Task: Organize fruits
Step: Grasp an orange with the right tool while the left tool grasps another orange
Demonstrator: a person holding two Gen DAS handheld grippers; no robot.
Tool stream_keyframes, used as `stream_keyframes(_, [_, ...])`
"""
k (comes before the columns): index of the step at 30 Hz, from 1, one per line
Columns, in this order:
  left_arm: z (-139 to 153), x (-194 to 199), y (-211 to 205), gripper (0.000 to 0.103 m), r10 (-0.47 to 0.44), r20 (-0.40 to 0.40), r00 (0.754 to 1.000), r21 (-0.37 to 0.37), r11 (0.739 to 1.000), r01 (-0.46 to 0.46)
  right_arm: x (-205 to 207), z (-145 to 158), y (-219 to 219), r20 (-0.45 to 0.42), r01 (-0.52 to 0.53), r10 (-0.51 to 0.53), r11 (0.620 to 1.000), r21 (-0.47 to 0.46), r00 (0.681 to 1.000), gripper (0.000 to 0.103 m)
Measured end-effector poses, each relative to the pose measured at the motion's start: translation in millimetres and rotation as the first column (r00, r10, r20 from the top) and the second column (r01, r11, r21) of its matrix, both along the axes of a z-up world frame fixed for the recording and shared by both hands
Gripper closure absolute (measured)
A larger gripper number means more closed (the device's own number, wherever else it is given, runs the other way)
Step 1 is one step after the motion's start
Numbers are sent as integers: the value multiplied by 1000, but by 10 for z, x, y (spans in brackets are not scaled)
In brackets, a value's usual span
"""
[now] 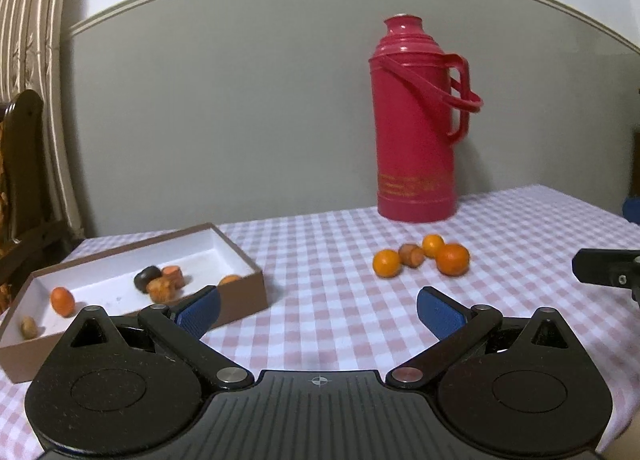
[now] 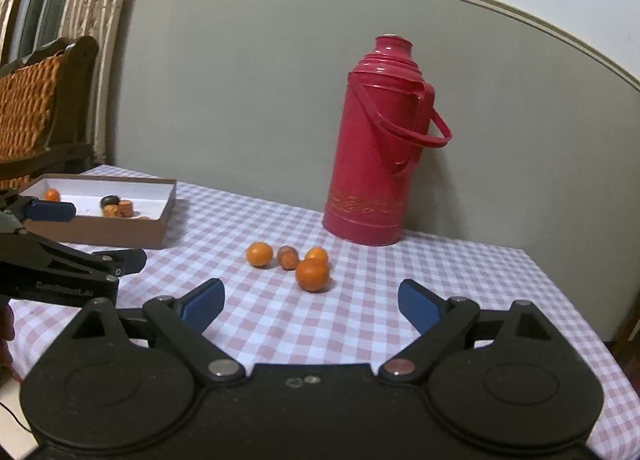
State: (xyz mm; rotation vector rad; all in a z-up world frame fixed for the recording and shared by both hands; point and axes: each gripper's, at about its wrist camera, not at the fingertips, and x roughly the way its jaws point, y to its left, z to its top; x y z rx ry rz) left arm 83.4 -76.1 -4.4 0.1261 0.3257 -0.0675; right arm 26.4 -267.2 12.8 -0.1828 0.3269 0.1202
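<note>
Both tools empty, jaws wide: left tool point(image 1: 318, 310), right tool point(image 2: 310, 302). Four fruits point(image 2: 312, 275) loose on tabletop point(image 2: 460, 280); box point(image 1: 240, 300) partly filled. Next, probably: right tool closes on nearest orange.

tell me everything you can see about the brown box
The brown box is a shallow, open rectangular tray, seemingly cardboard, brown outside and white inside. It sits flat on the checked tablecloth near the table's left end, away from the red flask. Inside lie about six small fruits, among them a small orange and a dark piece. Nothing grips it.
</note>
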Motion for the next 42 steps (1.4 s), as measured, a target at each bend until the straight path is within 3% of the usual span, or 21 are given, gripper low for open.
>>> stream_keyframes(12, [-192, 647, -259, 0, -23, -38, 999, 11, 1000, 23, 746, -255, -78, -65, 30, -29, 999, 18, 997, 31])
stream_keyframes(21, [-350, 1156, -440, 1, -84, -129, 988, 37, 995, 89, 1239, -459, -78, -171, 1, -1, 1000, -2, 985, 44])
stream_keyframes(23, [-366, 1250, -479, 4, -98, -141, 985, 48, 993, 106, 1338, -502, -61, -193, -11, 10, 1000, -3, 981, 45])
stream_keyframes(25, [-392, 1365, -501, 16, -112, -174, 978, 47, 991, 122, 1450, -542, -31, -216, -27, 25, 1000, -8, 976, 49])
stream_keyframes(31, [-436, 1646, -517, 25, -139, -239, 961, 28, 988, 149, 1727, -595, 52, -241, -51, 46, 999, -13, 969, 64])
stream_keyframes(38, [-484, 1857, -577, 28, -173, -277, 945, 9, 983, 183, 1892, -624, 7, -250, -64, 59, 998, -14, 966, 65])
stream_keyframes(42, [-518, 1906, -673, 45, -197, -295, 935, 6, 978, 208, 1946, -629, -65, -259, -73, 71, 997, 0, 963, 66])
